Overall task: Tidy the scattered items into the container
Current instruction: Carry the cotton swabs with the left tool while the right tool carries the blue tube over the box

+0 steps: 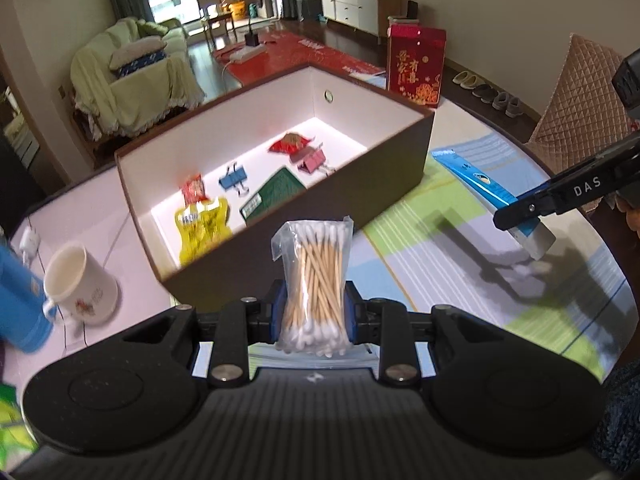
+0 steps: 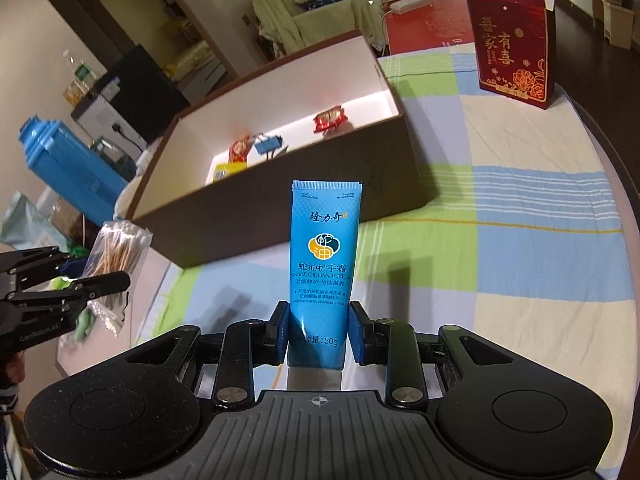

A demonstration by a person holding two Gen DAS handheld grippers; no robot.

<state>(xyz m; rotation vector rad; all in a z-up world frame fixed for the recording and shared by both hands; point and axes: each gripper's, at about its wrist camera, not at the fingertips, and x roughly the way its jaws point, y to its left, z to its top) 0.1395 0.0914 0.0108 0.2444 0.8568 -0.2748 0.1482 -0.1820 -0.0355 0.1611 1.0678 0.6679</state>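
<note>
Left wrist view: the left gripper (image 1: 314, 312) fingers pinch a crinkly clear bag of wooden cotton swabs (image 1: 314, 276) above the checked cloth, before the brown, white-lined rectangular box (image 1: 280, 248). The right gripper (image 2: 318, 332) fingers pinch a smooth blue hand-cream tube (image 2: 322, 256) upright.

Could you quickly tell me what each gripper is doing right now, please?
Left gripper: closed on the bag of cotton swabs.
Right gripper: closed on the blue hand cream tube.

Box (image 1: 280, 216) mid-table with clips (image 1: 234, 179) and packets (image 1: 204, 228) inside, mug (image 1: 80, 284) at its left
</note>
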